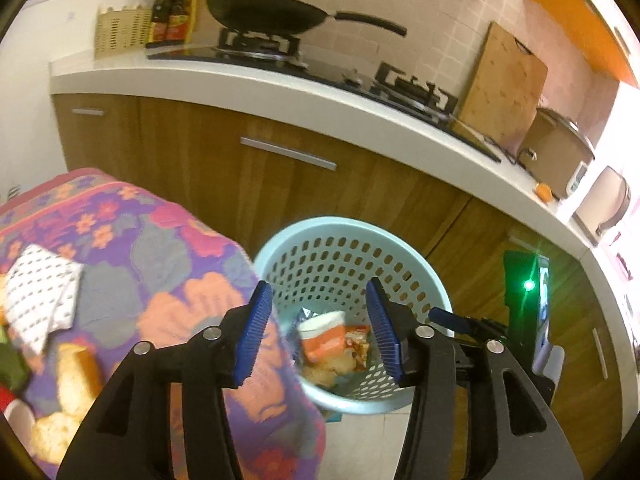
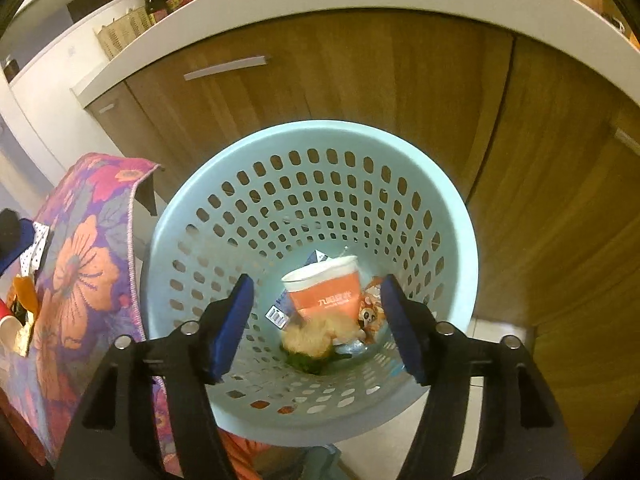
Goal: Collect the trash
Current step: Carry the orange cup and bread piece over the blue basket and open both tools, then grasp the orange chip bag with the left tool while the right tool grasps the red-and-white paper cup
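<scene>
The right gripper [image 2: 316, 326] hung over the mouth of a pale blue perforated basket [image 2: 192, 208], jaws spread, nothing between the pads. In the bottom of the basket lay an orange paper cup [image 2: 324, 292] on its side, snack wrappers [image 2: 370, 312] and a crumpled tan lump [image 2: 310, 336]. The left gripper [image 1: 320, 330] stood beside the same basket, jaws likewise spread and empty. To its left, a floral cloth [image 1: 168, 264] covered the worktop, carrying a dotted white napkin [image 1: 40, 296] and bread pieces [image 1: 74, 376]. The basket stood on the floor against wooden cabinets [image 2: 360, 80].
</scene>
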A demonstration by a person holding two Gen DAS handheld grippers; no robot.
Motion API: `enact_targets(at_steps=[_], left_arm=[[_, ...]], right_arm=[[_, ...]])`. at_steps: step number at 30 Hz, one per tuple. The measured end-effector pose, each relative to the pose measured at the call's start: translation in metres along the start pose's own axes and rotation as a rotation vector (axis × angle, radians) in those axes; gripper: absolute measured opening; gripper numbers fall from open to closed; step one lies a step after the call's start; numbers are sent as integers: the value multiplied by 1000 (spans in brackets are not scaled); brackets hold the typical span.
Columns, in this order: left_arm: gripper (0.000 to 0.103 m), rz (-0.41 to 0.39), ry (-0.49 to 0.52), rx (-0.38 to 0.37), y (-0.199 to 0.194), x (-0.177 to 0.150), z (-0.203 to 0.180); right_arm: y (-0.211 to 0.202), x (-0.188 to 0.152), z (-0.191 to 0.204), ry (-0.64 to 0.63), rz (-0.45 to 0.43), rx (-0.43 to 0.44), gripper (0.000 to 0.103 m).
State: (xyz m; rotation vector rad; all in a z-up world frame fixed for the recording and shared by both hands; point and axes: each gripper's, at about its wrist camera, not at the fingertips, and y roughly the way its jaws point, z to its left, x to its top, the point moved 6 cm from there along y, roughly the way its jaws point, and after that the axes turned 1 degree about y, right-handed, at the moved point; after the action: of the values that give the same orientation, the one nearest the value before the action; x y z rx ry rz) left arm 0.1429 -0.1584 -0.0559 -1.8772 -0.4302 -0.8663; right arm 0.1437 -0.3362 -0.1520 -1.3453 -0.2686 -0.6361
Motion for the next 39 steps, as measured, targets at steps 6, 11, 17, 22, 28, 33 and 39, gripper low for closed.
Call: enact_targets(at_steps=[6,11,17,22,28,33,39], left_arm=[[49,-62,-36,28,-43,-4,22],[50,-126,-71,53,-87,-10,42],[56,-204,-129,130,-147,-24,87],[60,-262,-193,258,-200,-42,144],[60,-253,-304,388,-233,-66,217],[60,-191,-372,449,-228,-76,272],[60,-114,-481,454,-198,-88,334]], right_arm=[[-11,-3,8,0,-3,-9,65],[-37,2,40,-45,-66,28,65],[-68,5,99,-115,-144,122,65],[-93,-6,170,-219,-217,256,65],[-106,-25,249,-345,-234,399,65],[-102,-41,305,-420,-203,504,65],[-86,-52,357,-511,-155,542,65]])
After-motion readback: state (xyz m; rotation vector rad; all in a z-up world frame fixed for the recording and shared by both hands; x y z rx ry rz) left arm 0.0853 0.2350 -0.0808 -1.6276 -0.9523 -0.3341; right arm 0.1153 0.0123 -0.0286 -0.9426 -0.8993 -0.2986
